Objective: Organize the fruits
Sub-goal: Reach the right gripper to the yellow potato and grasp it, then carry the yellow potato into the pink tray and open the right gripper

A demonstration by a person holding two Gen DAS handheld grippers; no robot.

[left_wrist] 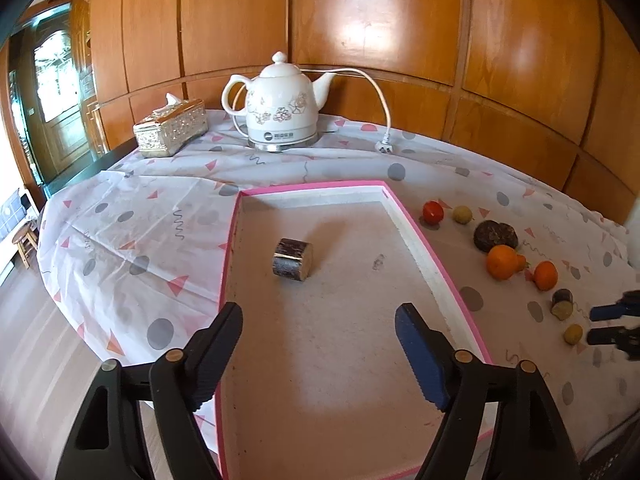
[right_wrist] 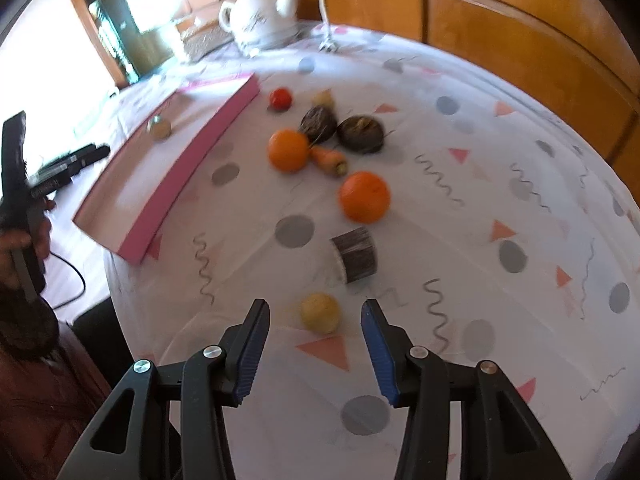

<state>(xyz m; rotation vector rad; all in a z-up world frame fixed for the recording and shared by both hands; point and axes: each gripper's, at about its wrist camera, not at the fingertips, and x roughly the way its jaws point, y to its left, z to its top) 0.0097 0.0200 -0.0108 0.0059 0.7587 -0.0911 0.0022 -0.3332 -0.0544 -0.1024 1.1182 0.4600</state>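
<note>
A pink-rimmed tray (left_wrist: 404, 216) lies on the patterned cloth, with one dark cylindrical piece (left_wrist: 292, 259) inside. My left gripper (left_wrist: 318, 320) is open and empty over the tray's near part. Right of the tray lie a red fruit (right_wrist: 280, 98), two oranges (right_wrist: 288, 150) (right_wrist: 365, 197), a small carrot (right_wrist: 330, 160), two dark round fruits (right_wrist: 319, 123) (right_wrist: 361, 133), a dark cylinder (right_wrist: 355, 255) and a small yellow fruit (right_wrist: 321, 313). My right gripper (right_wrist: 316, 312) is open, its fingers either side of the yellow fruit, not touching it. The right gripper (left_wrist: 600, 324) also shows in the left wrist view.
A white kettle (left_wrist: 280, 108) with cord and plug (left_wrist: 385, 146) and a tissue box (left_wrist: 172, 128) stand at the back by the wooden wall. The table edge drops off at the left. A second small yellow fruit (left_wrist: 462, 214) lies near the red one.
</note>
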